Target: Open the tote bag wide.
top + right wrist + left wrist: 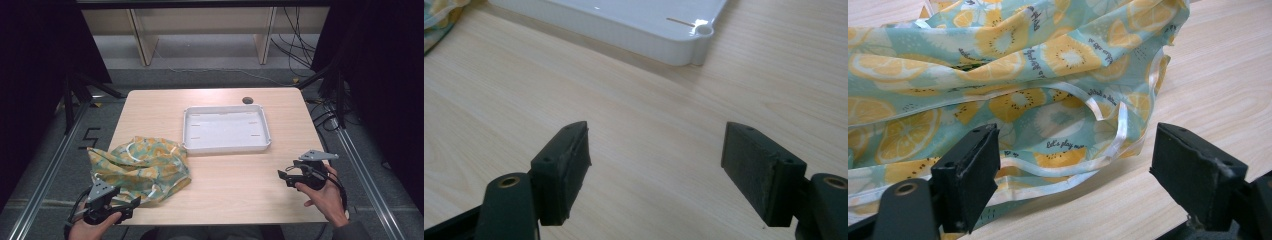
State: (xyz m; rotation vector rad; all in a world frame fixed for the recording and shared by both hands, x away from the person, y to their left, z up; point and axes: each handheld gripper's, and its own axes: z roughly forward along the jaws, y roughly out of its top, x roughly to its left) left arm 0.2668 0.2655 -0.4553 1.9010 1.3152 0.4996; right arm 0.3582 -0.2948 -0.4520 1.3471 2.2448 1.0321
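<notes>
Tabletop cloth [1013, 65] lettering: "Let's play more"

We see a light wooden table [225, 190] filling the middle of the high view. A white tray [226, 129] lies at its upper centre, and a crumpled lemon-print cloth [142, 167] at its lower left edge.

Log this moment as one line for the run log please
left gripper: open, at near edge of lemon-print cloth, not gripping | right gripper: open over bare table | white tray: empty
</notes>
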